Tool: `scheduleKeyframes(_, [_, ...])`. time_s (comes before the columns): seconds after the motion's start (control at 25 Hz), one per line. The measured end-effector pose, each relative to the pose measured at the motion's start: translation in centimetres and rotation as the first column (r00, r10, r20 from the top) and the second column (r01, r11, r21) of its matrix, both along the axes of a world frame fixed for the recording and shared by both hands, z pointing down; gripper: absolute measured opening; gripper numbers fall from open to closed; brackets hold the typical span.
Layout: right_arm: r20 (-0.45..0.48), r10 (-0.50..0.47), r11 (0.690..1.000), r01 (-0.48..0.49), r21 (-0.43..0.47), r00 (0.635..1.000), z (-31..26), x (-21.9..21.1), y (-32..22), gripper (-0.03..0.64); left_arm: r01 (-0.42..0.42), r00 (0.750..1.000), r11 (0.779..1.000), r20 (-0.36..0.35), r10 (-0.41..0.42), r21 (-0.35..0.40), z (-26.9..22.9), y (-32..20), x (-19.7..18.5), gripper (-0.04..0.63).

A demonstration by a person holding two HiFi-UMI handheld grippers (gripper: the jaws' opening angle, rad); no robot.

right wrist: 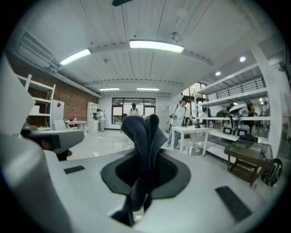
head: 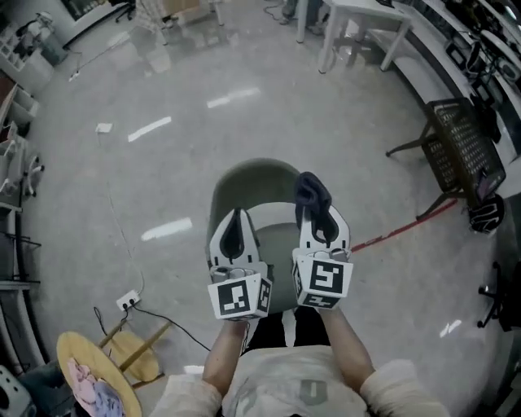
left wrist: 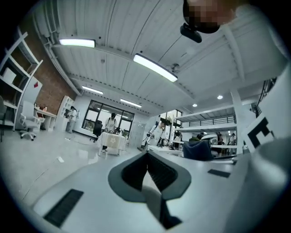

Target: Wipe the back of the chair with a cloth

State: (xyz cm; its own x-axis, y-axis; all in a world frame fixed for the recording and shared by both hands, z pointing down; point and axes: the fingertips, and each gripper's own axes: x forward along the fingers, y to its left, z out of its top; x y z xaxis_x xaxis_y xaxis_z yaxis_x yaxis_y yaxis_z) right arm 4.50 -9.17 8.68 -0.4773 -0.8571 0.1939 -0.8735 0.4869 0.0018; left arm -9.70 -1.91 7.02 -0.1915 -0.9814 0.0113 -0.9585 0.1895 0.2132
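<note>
**Bright, open workshop hall**

A glossy grey floor mirrors the ceiling light strips. A white table stands at the far side, with a black mesh chair to the right. A brick wall runs along the left, and large windows close the far end.

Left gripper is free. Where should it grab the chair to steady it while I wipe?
Probably the backrest, at its top rim, from above: it is a thin curved edge facing up ahead of the left gripper, which must open first. The right gripper holds the cloth.
</note>
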Motion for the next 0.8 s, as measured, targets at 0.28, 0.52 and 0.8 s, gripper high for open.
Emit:
scheduleKeyframes(0.28, [0.002, -0.17, 0.985, 0.169, 0.022, 0.986, -5.2, -1.8, 4.3, 0.057, 0.049, 0.997, 0.999, 0.056, -0.05, 0.017, -5.0, 5.7, -0.7, 0.017])
scheduleKeyframes(0.52, [0.051, -0.259, 0.966, 0.259, -0.003, 0.965, -6.2, -0.8, 6.0, 0.057, 0.079, 0.99, 0.997, 0.116, -0.081, 0.017, -6.3, 7.2, 0.9, 0.017])
scheduleKeyframes(0.8, [0.062, -0.35, 0.935, 0.353, -0.032, 0.935, -5.3, -2.0, 8.8, 0.057, 0.107, 0.984, 0.994, 0.143, -0.11, 0.029, -7.4, 7.8, 0.7, 0.017])
